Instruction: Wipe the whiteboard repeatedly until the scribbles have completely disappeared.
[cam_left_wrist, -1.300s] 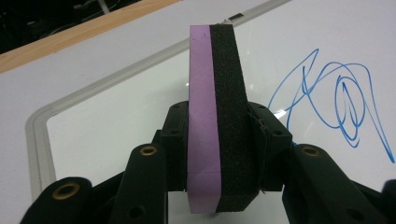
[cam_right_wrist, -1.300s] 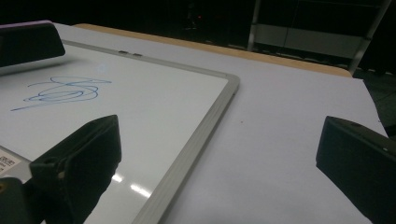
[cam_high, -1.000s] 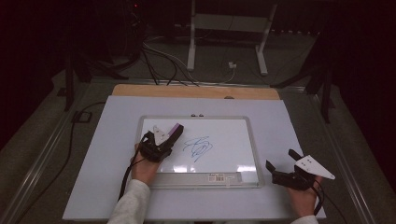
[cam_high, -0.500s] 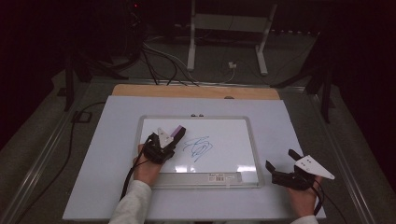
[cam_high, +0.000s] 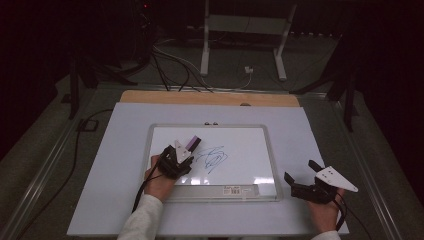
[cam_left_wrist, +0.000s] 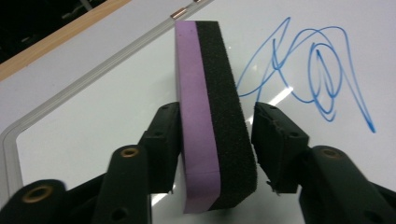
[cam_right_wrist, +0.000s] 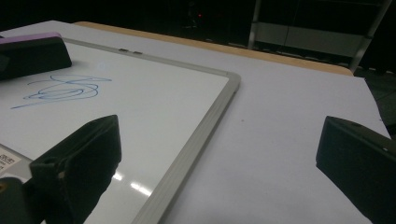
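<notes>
Frankly, the danger now is a dropped or skidding eraser (cam_left_wrist: 210, 70). My left claw (cam_left_wrist: 215, 108) has just been opening, and the eraser stands on its narrow edge between the jaws. One jaw lies against the purple side, while a sliver of daylight shows between the other jaw and the black felt. So I am no longer squeezing it. If I pull away crooked, that touching jaw could drag the block over. If I push to wipe without closing again, the block will likely tip or slip out sideways and miss the ink.

The eraser sits on the left half of the whiteboard (cam_high: 212, 126), just beside the left end of the blue scribble (cam_left_wrist: 317, 60), which lies near the board's middle. A tilted swipe would, I judge, only smear part of the ink.

The eraser is a long rectangular block. It has a smooth purple foam back and a coarse, porous black felt face that should give under pressure. The board is glossy and slick, showing glints of light, inside a pale rounded frame. It offers little friction to a block resting loose.

My right claw (cam_right_wrist: 219, 135) rests wide open and empty on the matte white tabletop, off the board's right edge near the near right corner.
</notes>
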